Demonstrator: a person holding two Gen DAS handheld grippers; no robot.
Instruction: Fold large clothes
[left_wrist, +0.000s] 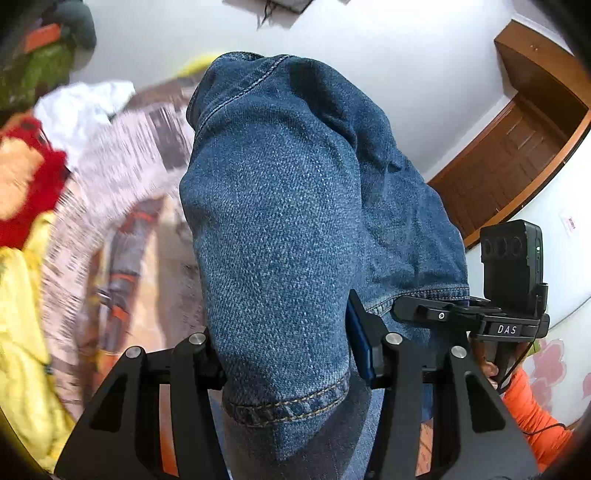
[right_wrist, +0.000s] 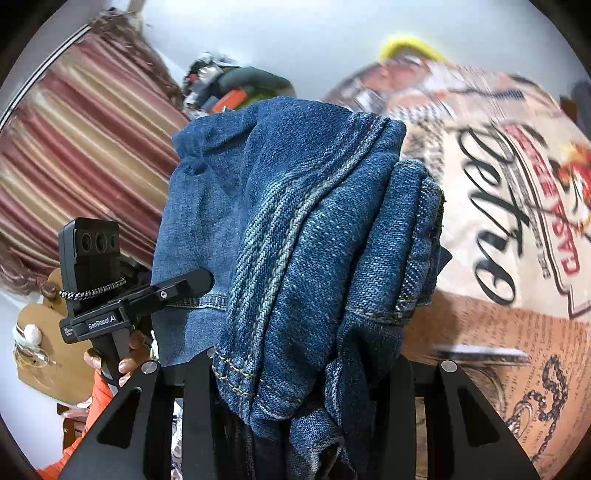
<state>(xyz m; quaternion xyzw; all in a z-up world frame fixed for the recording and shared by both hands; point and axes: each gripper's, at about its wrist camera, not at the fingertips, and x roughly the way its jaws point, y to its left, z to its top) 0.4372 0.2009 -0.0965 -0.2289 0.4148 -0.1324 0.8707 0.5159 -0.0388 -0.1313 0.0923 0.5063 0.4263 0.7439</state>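
Left gripper (left_wrist: 291, 354) jaws pinching hemmed edge of denim garment (left_wrist: 295, 206). Right gripper (right_wrist: 295, 373) jaws clamped on bunched seams of same denim (right_wrist: 314, 229). Garment raised off printed cloth surface (right_wrist: 498, 332), hanging bunched between both grippers. Folding barely begun: no flat fold visible, spreading and folding left. Loose clothes pile (left_wrist: 22, 295) at left. No containers visible.

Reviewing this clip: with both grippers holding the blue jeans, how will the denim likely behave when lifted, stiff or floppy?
The jeans will probably drape rather than hold shape: they bunch in thick folds over the left gripper. Likely fairly heavy, given the stacked seamed layers at the right gripper. The coarse weave suggests little slipping.
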